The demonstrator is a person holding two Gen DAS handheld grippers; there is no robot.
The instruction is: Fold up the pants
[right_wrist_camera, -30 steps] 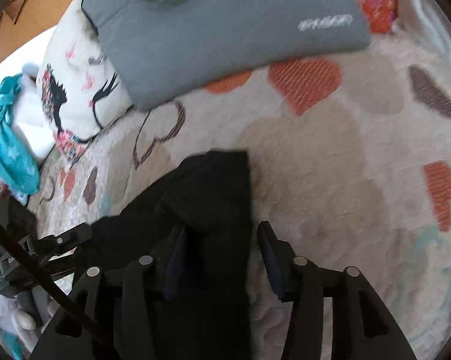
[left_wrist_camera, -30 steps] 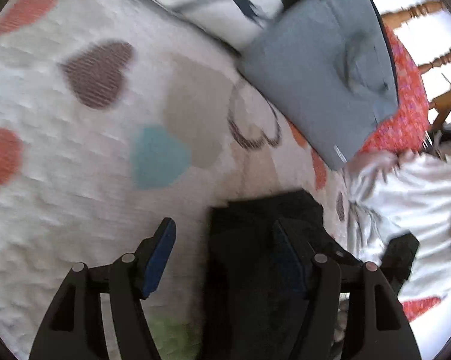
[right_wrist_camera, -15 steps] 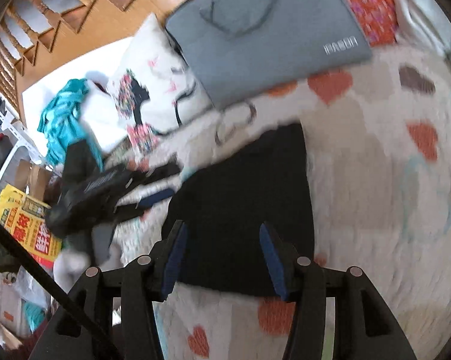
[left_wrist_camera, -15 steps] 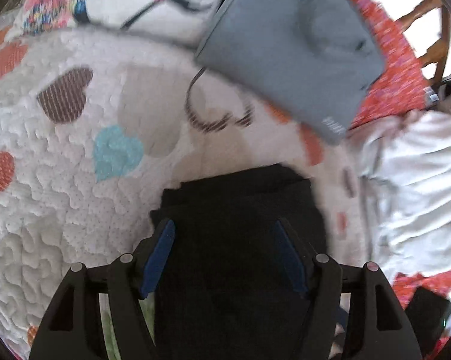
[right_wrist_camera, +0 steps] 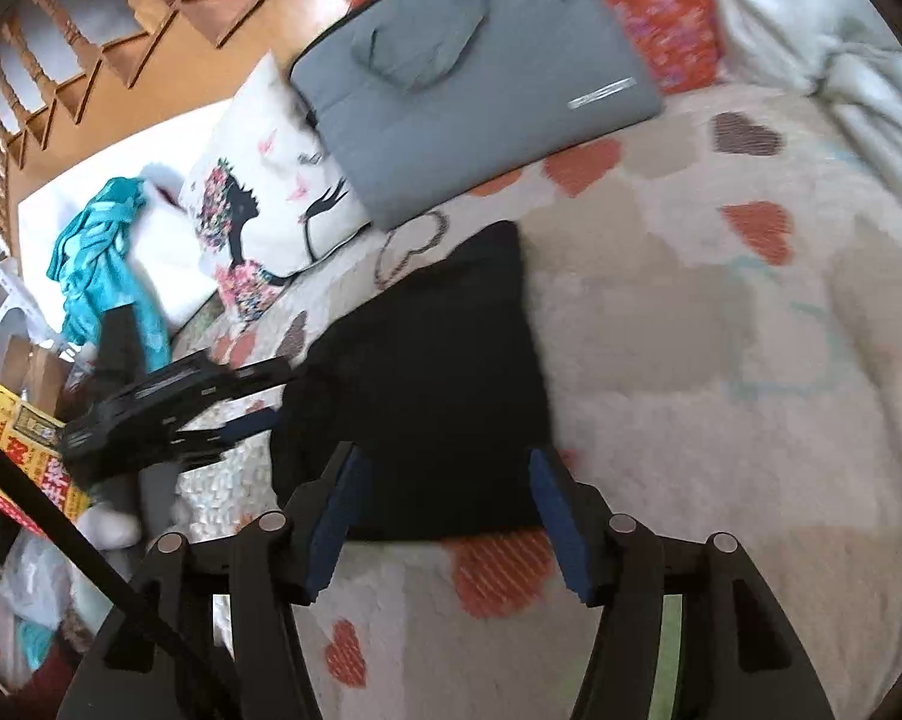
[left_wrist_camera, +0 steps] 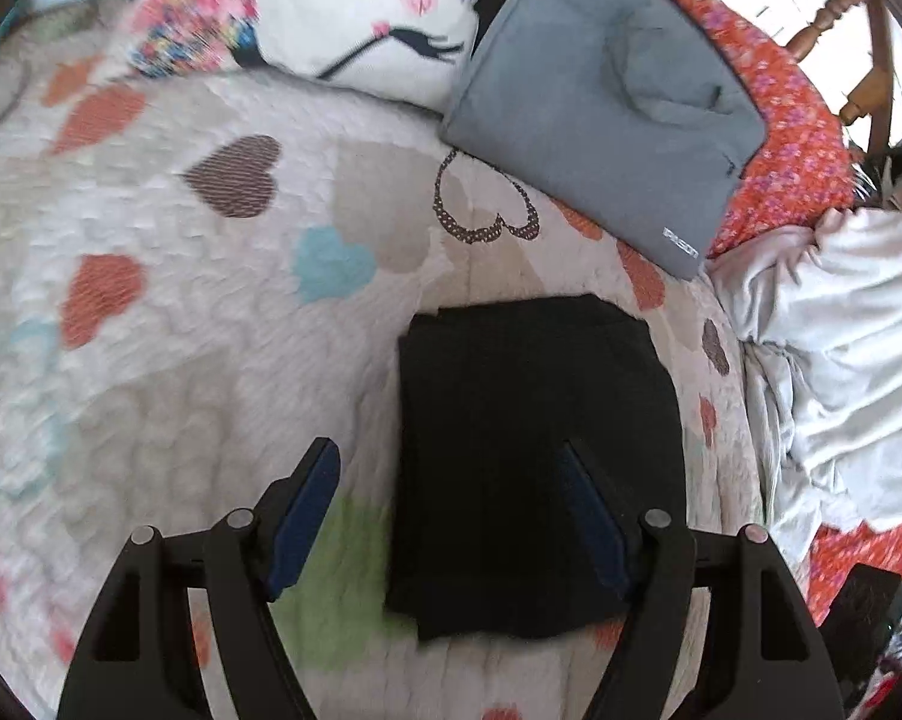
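bed: heart quilt (left_wrist_camera: 151,360) | wooden stairs (right_wrist_camera: 151,30) | daylight, apparently

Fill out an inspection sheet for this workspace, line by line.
Surface: heart-print quilt, bare around the pants.
Job's things: black pants, folded into a flat rectangle.
Clutter: grey laptop sleeve, printed pillow, white bedding, teal cloth.
Grippers: left claw and right claw both opening, nothing gripped.
Cables: nothing seen.
Surroundings: wooden stairs.

Matt black cloth pants (left_wrist_camera: 529,450) on a bumpy (stitched) quilt (left_wrist_camera: 151,420).
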